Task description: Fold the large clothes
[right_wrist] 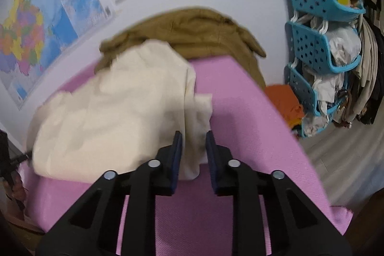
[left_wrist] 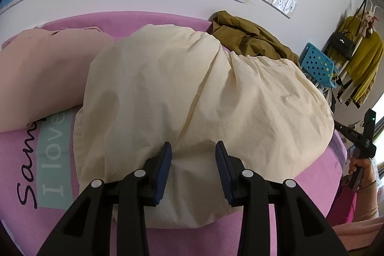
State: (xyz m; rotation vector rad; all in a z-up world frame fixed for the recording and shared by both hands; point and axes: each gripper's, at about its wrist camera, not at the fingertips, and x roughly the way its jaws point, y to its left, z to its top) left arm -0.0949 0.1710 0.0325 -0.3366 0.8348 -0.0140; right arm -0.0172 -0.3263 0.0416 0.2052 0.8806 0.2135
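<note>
Left wrist view: cream garment (left_wrist: 204,97) (creased, bunched) on pink cover (left_wrist: 216,239).

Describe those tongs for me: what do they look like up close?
Both the left tongs and right tongs look alike: matte black plastic linkage arms with round silver pivot pins, ending in flat, ribbed dark-blue pads. No cables or markings are visible.

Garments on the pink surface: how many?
3: cream garment in the middle, peach one at left, olive one at the far wall. More may be hidden underneath.
</note>
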